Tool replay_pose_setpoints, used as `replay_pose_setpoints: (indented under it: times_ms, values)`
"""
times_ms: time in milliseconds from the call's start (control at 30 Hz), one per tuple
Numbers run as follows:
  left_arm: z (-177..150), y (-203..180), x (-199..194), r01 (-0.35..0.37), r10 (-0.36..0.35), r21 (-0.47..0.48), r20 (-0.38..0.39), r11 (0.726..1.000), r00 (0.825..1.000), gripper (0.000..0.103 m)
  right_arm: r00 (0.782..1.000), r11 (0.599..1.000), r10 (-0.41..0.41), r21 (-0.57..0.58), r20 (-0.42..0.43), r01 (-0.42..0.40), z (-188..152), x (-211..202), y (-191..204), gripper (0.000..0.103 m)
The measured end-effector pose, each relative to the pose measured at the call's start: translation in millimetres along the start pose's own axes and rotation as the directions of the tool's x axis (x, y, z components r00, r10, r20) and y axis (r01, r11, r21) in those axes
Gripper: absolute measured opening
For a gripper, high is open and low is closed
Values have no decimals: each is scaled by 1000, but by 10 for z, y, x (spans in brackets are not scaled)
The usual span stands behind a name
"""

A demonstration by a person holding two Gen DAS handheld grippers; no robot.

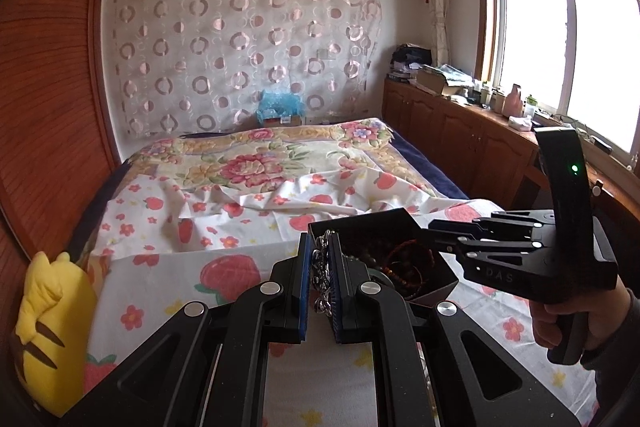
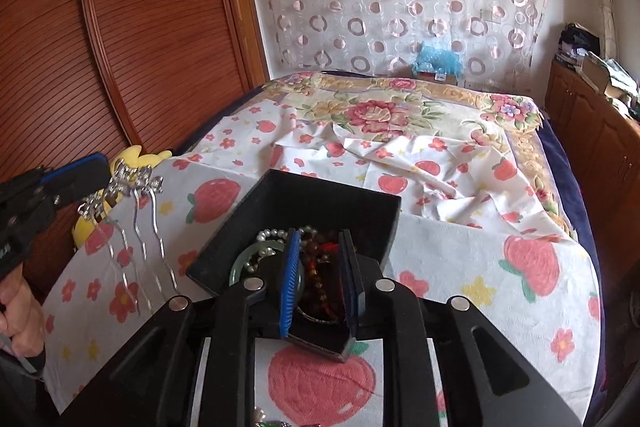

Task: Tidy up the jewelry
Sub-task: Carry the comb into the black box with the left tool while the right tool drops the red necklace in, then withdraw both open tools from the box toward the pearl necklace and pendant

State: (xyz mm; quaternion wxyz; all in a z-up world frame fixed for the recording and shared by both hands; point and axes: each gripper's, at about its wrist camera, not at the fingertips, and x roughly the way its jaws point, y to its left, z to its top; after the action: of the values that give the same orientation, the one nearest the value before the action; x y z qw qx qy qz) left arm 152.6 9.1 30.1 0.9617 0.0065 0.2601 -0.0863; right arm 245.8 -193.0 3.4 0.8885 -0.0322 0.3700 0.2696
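Observation:
A black open jewelry box [image 2: 320,203] sits on the strawberry-print sheet; it also shows in the left wrist view [image 1: 360,227]. It holds a pearl bracelet [image 2: 272,235], a jade bangle [image 2: 244,259] and dark bead strings [image 2: 320,267]. My left gripper [image 1: 320,279] is shut on a silver hair comb [image 1: 322,259], held in the air left of the box; its head [image 2: 134,181] and prongs [image 2: 140,227] show in the right wrist view. My right gripper [image 2: 320,283] is shut on the box's near wall, one finger inside; it shows from the side in the left wrist view [image 1: 430,235].
A yellow plush toy [image 1: 52,331] lies at the bed's left edge by the wooden wardrobe [image 2: 120,27]. More jewelry [image 2: 268,421] lies on the sheet under my right gripper. Wooden cabinets [image 1: 460,131] run along the right under the window.

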Motion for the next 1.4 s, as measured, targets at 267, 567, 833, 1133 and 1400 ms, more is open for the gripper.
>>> replay_pose_setpoints:
  times_ms: [267, 567, 833, 1133, 1400]
  values:
    - [21, 39, 150, -7, 7, -4, -10, 1000, 1000, 8, 1000, 1000, -5, 21, 26, 4, -113, -172, -126, 22]
    - [74, 53, 402, -20, 19, -13, -18, 1000, 1000, 8, 999, 1000, -20, 14, 39, 20, -251, -405, -232, 22]
    - [116, -52, 746, -28, 27, -39, -44, 999, 999, 8, 999, 999, -25, 25, 37, 24, -381, -492, -332, 22]
    - [12, -122, 949, 12, -19, -54, -114, 998, 993, 8, 999, 999, -23, 23, 33, 23, -488, -524, -343, 22]
    - [-66, -212, 845, 20, -21, -7, -130, 1000, 991, 10, 999, 999, -30, 12, 29, 30, -538, -519, -267, 22]
